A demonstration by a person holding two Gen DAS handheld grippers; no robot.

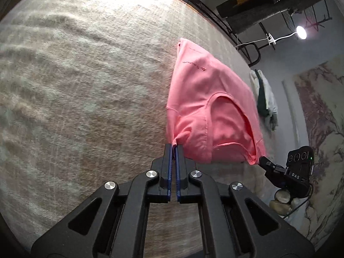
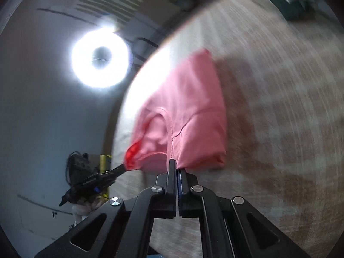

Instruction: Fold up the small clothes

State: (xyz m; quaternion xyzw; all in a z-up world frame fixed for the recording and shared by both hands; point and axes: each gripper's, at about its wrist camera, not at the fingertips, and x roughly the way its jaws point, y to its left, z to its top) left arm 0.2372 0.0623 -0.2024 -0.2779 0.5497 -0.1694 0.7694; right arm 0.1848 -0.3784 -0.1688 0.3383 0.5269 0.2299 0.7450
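Beige carpet (image 1: 75, 86) under everything. Pink shirt (image 1: 204, 99) hangs lifted above it, neckline toward the claws, dark mirrored print near its far end, unreadable. Left claw (image 1: 173, 148) pinches one shoulder corner; right claw (image 2: 178, 167) pinches the other. "DAS" reads on the right claw's body in the left view.

Both views show strong fisheye distortion, with dark vignetted corners and curved edges. Left wrist view: a small round lamp (image 1: 301, 32) glows at upper right; the carpet (image 1: 86, 86) is blown out to white along its top edge and streaked with motion blur. Right wrist view: a ring light (image 2: 101, 58) flares heavily, washing out its surroundings; the whole frame is smeared by motion blur. The pink garment (image 2: 189, 116) casts a soft shadow rightward.
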